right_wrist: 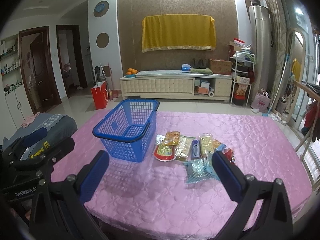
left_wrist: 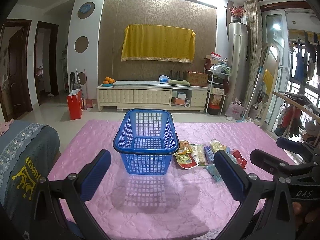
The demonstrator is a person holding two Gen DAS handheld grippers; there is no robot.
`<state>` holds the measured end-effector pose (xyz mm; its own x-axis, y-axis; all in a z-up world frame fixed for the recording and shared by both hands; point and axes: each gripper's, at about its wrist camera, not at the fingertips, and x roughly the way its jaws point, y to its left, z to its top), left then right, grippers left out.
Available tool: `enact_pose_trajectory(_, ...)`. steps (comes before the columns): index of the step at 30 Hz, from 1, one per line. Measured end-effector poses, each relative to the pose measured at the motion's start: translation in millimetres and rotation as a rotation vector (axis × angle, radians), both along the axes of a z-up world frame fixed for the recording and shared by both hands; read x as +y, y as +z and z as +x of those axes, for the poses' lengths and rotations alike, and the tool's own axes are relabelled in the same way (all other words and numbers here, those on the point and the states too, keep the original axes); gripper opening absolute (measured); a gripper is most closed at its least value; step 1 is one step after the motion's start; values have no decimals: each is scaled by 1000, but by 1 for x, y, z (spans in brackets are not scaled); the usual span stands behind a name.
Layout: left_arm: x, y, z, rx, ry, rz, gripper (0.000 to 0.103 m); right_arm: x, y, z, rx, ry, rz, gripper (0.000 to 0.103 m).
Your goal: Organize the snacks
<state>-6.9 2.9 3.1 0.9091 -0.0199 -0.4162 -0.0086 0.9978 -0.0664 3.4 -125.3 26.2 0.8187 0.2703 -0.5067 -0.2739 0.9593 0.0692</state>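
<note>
An empty blue mesh basket stands upright on the pink quilted table. Just right of it lie several snack packets side by side, among them a red and yellow pouch, a purple pack and a light blue packet nearest me. My left gripper is open and empty, facing the basket from the near side. Also open and empty, my right gripper has its right finger beside the light blue packet.
A grey covered seat with a lace-edged cloth butts against the table's left side. Beyond the table's far edge are tiled floor, a red bag and a low cream cabinet. A wooden rail and hanging clothes stand at the right.
</note>
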Motion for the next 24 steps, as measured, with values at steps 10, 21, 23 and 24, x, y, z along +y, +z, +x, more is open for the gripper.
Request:
enact_pose_trajectory(10, 1, 0, 1, 3, 3, -6, 102, 2, 0, -1, -1, -4, 2, 103)
enact_pose_trajectory(21, 0, 2, 0, 7, -1, -18, 102, 4, -1, -2, 1, 1, 0, 103)
enact_pose_trajectory(23, 1, 2, 0, 8, -1, -19, 102, 4, -1, -2, 3, 1, 0, 103)
enact_pose_trajectory(24, 1, 2, 0, 8, -2, -19, 102, 3, -2, -2, 5, 5, 2, 103)
